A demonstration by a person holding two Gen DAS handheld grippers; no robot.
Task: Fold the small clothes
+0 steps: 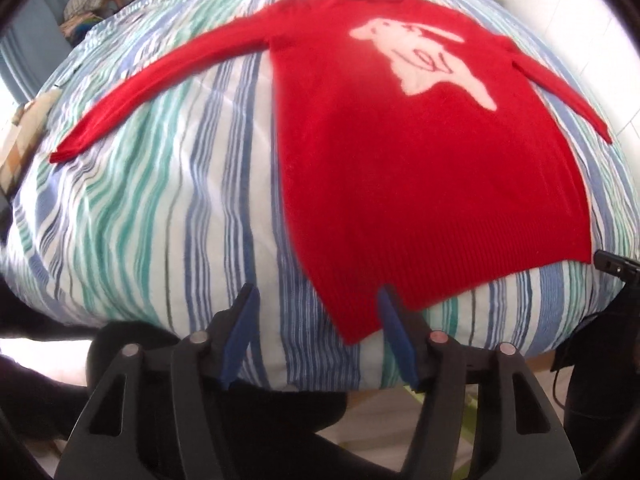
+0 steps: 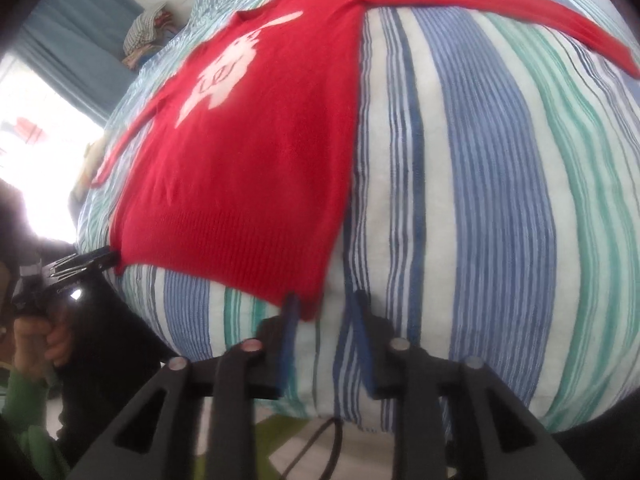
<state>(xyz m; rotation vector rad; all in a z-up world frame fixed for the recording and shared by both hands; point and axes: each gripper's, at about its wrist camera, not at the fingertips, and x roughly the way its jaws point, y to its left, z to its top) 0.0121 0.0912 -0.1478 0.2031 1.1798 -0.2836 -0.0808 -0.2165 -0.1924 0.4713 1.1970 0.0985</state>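
A red sweater [image 1: 400, 152] lies flat on the striped bed [image 1: 160, 200], neck at 12 o'clock. The left gripper [image 1: 316, 304] stands wide over its hem corner at 6, gripping nothing. The right gripper [image 2: 324, 308], narrower, straddles the other corner without pressing.

Left wrist view looks steeply down from the near bed edge, close over the hem of the red sweater [image 1: 400, 168], which fills frame centre-right. Right wrist view does likewise, sweater [image 2: 248, 152] centre-left. Both share the sweater, the striped bedcover [image 1: 160, 208] [image 2: 480, 200] and the clothes pile [image 1: 92, 0] [image 2: 148, 32] upper left.
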